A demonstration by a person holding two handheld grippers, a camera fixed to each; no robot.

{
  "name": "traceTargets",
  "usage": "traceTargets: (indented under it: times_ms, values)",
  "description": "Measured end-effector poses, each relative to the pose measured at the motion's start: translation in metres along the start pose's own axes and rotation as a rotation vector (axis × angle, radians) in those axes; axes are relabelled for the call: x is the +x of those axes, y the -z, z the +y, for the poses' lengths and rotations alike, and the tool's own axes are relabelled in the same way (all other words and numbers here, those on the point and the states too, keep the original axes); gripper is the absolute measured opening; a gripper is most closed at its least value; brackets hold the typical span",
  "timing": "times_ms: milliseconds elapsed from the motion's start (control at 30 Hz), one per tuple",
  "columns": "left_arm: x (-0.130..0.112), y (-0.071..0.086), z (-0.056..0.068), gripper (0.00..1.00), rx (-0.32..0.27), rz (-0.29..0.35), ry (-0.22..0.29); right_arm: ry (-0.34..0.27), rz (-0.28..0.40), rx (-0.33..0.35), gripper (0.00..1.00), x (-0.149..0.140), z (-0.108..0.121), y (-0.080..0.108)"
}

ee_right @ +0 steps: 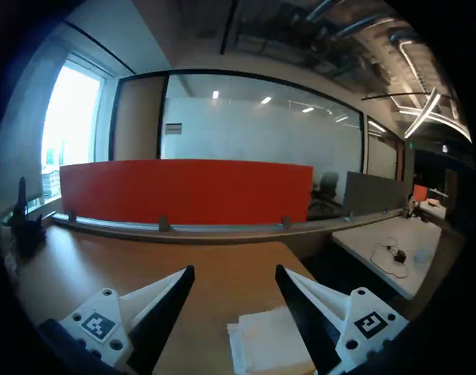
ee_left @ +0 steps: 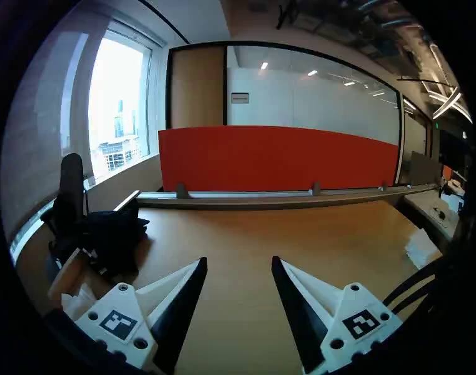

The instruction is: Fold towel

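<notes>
Below right gripper [ee_right: 233, 269], toward its right-hand finger: towel [ee_right: 269, 340], cream, folded flat on wooden desk [ee_right: 238, 275], partly hidden by that finger; whether they touch cannot be told.
Ahead of both jaws: desk top, then red divider [ee_right: 188, 190] standing across it.
Left of left gripper [ee_left: 238, 259]: black bundle [ee_left: 110, 234] on desk.
Right jaws: wide apart, clamping nothing.
Left jaws: wide apart, empty.
</notes>
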State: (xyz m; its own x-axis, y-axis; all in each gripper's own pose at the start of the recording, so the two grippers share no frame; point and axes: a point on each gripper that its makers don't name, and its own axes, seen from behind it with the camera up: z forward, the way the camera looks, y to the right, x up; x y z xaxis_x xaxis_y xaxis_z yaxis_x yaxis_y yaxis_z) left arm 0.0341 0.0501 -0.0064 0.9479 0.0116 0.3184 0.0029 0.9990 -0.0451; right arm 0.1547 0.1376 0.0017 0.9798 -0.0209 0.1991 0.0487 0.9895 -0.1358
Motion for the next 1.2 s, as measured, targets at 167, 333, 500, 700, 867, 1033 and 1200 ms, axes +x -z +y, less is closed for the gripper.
traceTargets:
  times_ms: [167, 333, 500, 700, 867, 1033, 1200]
  values:
    - [0.008, -0.003, 0.001, 0.75, -0.003, 0.026, -0.004, -0.004, 0.027, 0.035, 1.0, 0.014, -0.027, 0.001]
    - [0.015, -0.006, 0.001, 0.75, -0.004, 0.048, -0.009, -0.001, 0.058, 0.076, 1.0, 0.026, -0.057, 0.002]
    - [0.021, -0.007, 0.0, 0.75, -0.001, 0.067, -0.008, 0.001, 0.085, 0.106, 1.0, 0.038, -0.084, 0.003]
    - [0.027, -0.008, -0.004, 0.75, 0.004, 0.088, 0.001, -0.016, 0.105, 0.132, 1.0, 0.049, -0.112, 0.005]
    - [0.032, -0.008, -0.005, 0.75, 0.005, 0.11, 0.01, -0.014, 0.104, 0.151, 1.0, 0.049, -0.13, 0.004]
    - [0.035, -0.008, -0.006, 0.75, 0.005, 0.128, 0.018, -0.015, 0.113, 0.154, 1.0, 0.054, -0.141, 0.005]
    - [0.037, -0.009, -0.006, 0.75, 0.003, 0.142, 0.03, -0.021, 0.121, 0.162, 1.0, 0.056, -0.15, 0.006]
